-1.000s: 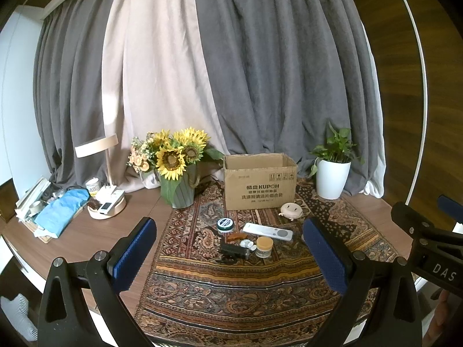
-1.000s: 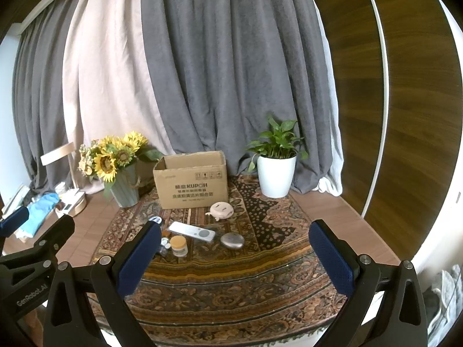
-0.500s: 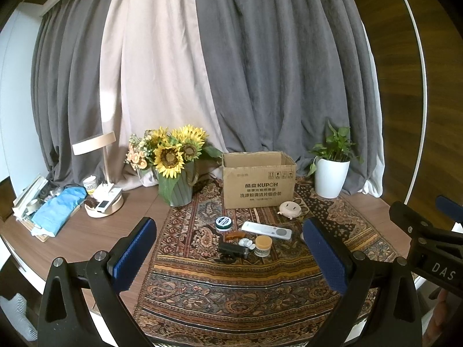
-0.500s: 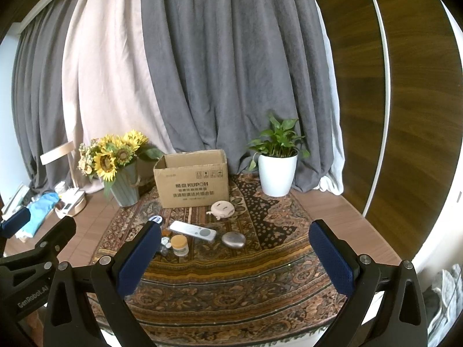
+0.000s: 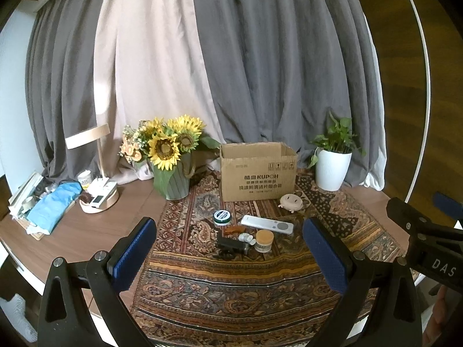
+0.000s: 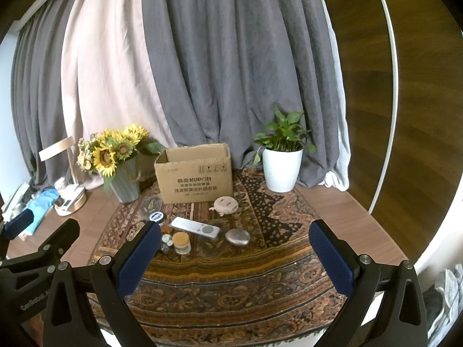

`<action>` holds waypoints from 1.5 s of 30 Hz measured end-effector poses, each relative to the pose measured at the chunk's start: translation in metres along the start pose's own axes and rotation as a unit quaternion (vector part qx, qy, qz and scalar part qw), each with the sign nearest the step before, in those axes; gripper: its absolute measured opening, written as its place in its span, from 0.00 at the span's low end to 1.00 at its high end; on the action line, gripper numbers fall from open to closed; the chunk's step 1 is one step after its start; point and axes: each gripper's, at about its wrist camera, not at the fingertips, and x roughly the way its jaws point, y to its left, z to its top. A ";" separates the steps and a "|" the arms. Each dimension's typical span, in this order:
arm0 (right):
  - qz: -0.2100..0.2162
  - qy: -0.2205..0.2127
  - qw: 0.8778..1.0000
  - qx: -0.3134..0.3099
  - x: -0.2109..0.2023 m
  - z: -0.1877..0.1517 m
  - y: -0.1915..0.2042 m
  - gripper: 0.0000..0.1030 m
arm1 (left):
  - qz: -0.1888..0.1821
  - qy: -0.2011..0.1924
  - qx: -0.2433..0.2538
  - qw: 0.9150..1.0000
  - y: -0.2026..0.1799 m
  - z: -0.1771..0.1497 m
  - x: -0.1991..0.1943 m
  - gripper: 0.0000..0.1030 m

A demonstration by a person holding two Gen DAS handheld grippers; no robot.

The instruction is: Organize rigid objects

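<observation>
From the left wrist view, the left gripper (image 5: 228, 248) hangs spread wide and empty above the near edge of the rug (image 5: 231, 295). The small things lie loose mid-rug: a green tin (image 5: 222, 217), a white remote (image 5: 266, 224), a cork-lidded jar (image 5: 264, 240) and a black gadget (image 5: 230, 243), all in front of the open cardboard box (image 5: 258, 177).

From the right wrist view, the right gripper (image 6: 234, 256) is likewise spread and empty. A grey pebble-shaped thing (image 6: 237, 237) and a round beige disc (image 6: 226, 205) also sit outside the box. Judging by this, sorting has not begun; every piece is left to move.
</observation>
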 end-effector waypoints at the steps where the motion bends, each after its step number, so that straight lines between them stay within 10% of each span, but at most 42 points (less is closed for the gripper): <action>1: 0.000 0.003 1.000 0.001 0.004 -0.001 0.000 1.00 | -0.001 0.002 0.002 1.000 -0.001 -0.001 0.004 1.00; 14: 0.007 0.055 0.998 0.002 0.075 0.009 -0.001 1.00 | -0.057 0.045 0.037 0.997 -0.006 0.010 0.080 0.99; 45: 0.016 0.202 0.979 -0.010 0.245 -0.037 -0.011 0.99 | -0.162 0.172 0.158 0.959 -0.059 -0.030 0.241 0.55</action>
